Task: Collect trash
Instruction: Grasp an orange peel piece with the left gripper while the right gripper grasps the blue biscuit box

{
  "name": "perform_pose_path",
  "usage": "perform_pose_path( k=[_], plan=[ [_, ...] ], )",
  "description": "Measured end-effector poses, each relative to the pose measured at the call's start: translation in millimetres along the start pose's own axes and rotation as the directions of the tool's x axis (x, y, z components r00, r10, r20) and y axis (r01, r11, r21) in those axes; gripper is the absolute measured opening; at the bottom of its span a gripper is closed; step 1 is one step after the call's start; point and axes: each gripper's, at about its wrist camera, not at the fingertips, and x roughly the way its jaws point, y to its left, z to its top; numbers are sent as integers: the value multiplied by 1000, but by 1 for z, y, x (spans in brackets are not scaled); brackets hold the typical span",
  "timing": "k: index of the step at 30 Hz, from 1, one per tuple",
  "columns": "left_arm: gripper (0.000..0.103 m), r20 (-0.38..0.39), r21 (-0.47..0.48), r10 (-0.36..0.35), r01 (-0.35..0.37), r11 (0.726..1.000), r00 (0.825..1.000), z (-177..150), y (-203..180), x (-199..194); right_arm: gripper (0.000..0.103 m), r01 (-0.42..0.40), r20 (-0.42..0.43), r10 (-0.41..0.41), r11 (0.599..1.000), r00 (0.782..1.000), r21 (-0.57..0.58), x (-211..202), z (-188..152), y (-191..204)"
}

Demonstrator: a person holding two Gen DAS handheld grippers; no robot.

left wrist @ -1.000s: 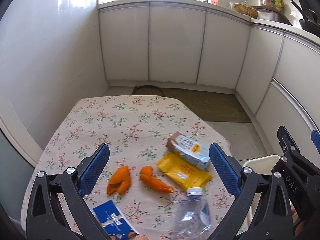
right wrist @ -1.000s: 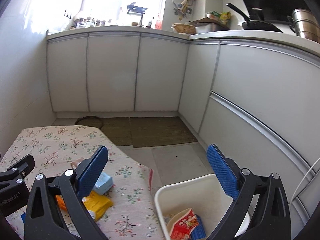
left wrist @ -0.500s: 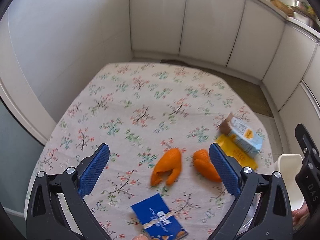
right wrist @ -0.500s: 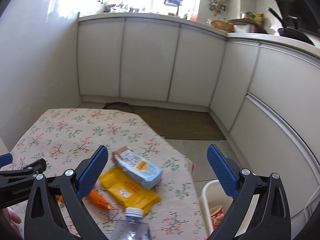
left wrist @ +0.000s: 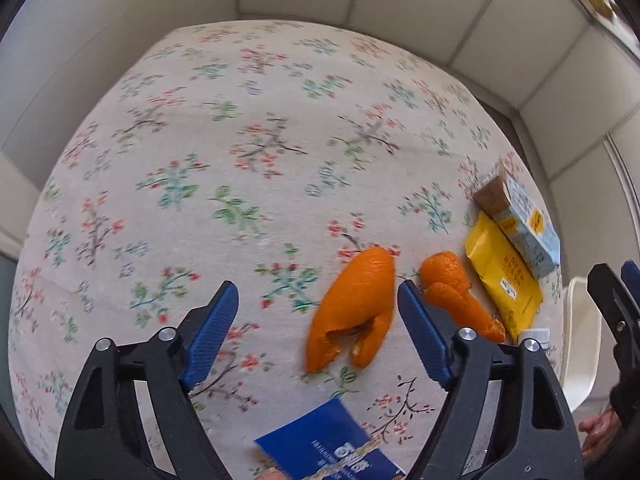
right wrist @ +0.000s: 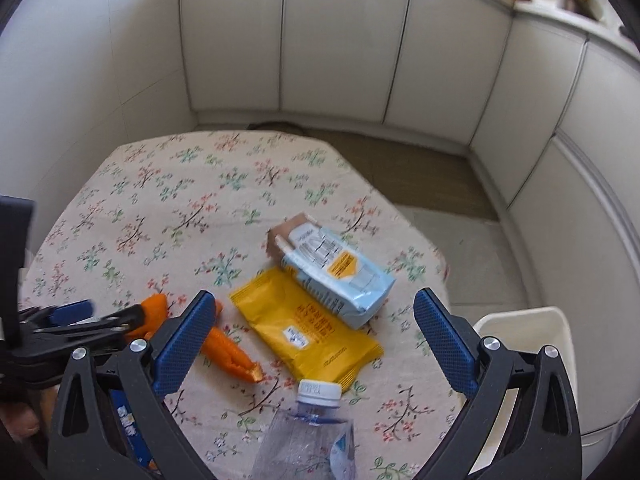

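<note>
Since nothing's in my grip yet, pretty much all the trash is left to collect. From the left wrist view, my left tongs [left wrist: 316,320] are fairly wide, have just been closing a bit, and the big orange peel [left wrist: 354,308] lies partly between the tips, untouched; the second peel [left wrist: 452,292] and blue packet [left wrist: 332,452] wait nearby on the floral table [left wrist: 240,140]. From the right wrist view, my right tongs [right wrist: 314,338] gape wide and empty over the yellow wrapper [right wrist: 308,328], carton [right wrist: 336,272] and bottle [right wrist: 310,436], with the white bin [right wrist: 560,336] just off the table's edge.
</note>
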Motion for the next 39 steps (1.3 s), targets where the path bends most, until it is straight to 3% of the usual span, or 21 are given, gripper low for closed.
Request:
perform_pose_path(
  k=[2,4,5,6,9,16,22,25,31,33,37,39],
  plan=[
    [71,-24,65,11,-10,998,1000,0,-10,12,96,-51,-38,51,999,998,-11,4,-2,-3],
    [57,-43,126,55,-49,991,998,-3,-17,25,96,-84,-68,81,995,994,-51,5,-5,-1],
    [49,-12,162,87,-84,983,996,-4,-21,24,96,-100,-78,94,992,992,-73,5,-7,1],
    [30,-7,176,94,-92,980,995,-5,-21,24,96,-122,-94,113,987,989,-105,5,-9,5],
    [17,-11,144,57,-54,988,998,-4,-11,16,96,-191,-128,169,965,977,-180,6,-17,23],
    [16,66,6,88,-89,996,994,2,40,-26,96,-383,-269,301,857,915,-345,7,-52,91],
    [16,156,-103,84,-68,992,984,2,73,-82,96,-512,-407,369,790,836,-337,15,-78,129],
    [16,189,-117,93,-72,991,977,-1,81,-106,96,-543,-447,388,784,806,-300,20,-83,141],
    [16,223,-105,105,-83,991,969,-10,91,-136,95,-509,-477,321,791,818,-341,28,-95,161],
    [16,230,-112,103,-78,991,968,-13,96,-139,84,-492,-485,294,795,824,-354,31,-98,164],
    [16,231,-119,102,-76,990,968,-13,99,-137,56,-442,-450,246,799,858,-406,31,-99,170],
    [16,226,-121,103,-78,990,969,-13,99,-134,56,-447,-451,258,808,854,-384,32,-97,170]
  ],
)
